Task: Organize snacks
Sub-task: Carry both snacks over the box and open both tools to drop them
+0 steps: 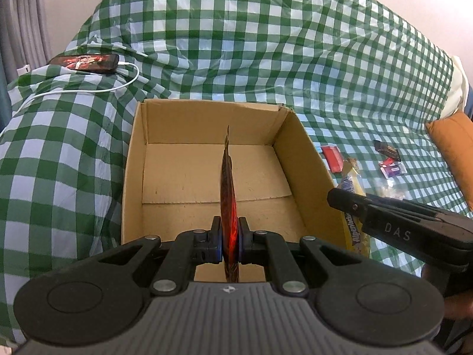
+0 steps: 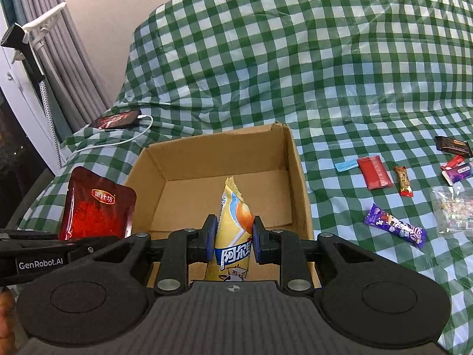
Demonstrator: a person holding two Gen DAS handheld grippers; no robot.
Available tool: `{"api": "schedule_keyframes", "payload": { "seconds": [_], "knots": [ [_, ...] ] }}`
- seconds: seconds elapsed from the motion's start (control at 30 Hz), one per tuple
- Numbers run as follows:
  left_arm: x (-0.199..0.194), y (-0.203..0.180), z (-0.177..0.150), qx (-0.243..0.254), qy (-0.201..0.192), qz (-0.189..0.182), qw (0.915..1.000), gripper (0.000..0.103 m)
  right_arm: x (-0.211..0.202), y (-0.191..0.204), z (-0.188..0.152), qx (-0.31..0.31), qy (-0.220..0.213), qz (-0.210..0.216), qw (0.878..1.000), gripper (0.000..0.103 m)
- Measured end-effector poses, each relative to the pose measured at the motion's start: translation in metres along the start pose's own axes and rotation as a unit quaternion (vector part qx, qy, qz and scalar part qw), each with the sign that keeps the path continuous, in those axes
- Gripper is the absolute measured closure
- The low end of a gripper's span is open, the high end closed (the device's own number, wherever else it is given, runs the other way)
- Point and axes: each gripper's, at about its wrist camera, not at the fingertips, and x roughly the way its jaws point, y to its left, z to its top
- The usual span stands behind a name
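Observation:
An open cardboard box (image 1: 189, 174) (image 2: 266, 159) stands on the green checked cloth. My left gripper (image 1: 230, 241) is shut on a red snack pouch (image 1: 228, 195), seen edge-on, held over the box's near edge; the pouch also shows in the right wrist view (image 2: 94, 210). My right gripper (image 2: 232, 238) is shut on a yellow Alpenliebe candy bag (image 2: 233, 227), held over the box's near right part. The right gripper shows in the left wrist view (image 1: 396, 222) beside the box's right wall, with the yellow bag (image 1: 357, 236) under it.
Loose snacks lie on the cloth right of the box: a purple bar (image 2: 396, 227), a red packet (image 2: 374, 172), a thin orange bar (image 2: 405, 181), a dark bar (image 2: 453, 145), a clear bag (image 2: 452, 210). A phone (image 2: 116, 119) on a white cable lies back left. An orange cushion (image 1: 455, 153) is at the right.

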Motion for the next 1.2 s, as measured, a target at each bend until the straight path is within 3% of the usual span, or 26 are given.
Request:
{"api": "schedule_keyframes", "payload": {
  "seconds": [0.77, 1.13, 1.17, 1.2],
  "knots": [
    [0.056, 0.003, 0.015, 0.000, 0.028, 0.010, 0.9996, 0.093, 0.054, -0.005, 0.003, 0.003, 0.024, -0.010, 1.000, 0.077],
    [0.088, 0.005, 0.025, 0.018, 0.040, 0.038, 0.9983, 0.093, 0.074, -0.006, 0.008, 0.014, 0.026, -0.021, 0.999, 0.077],
    [0.087, 0.005, 0.026, 0.018, 0.037, 0.037, 0.9985, 0.086, 0.077, -0.006, 0.009, 0.014, 0.028, -0.020, 0.999, 0.074],
    [0.084, 0.005, 0.028, 0.018, 0.033, 0.036, 0.9986, 0.056, 0.077, -0.006, 0.010, 0.013, 0.028, -0.018, 0.999, 0.072]
  ]
}}
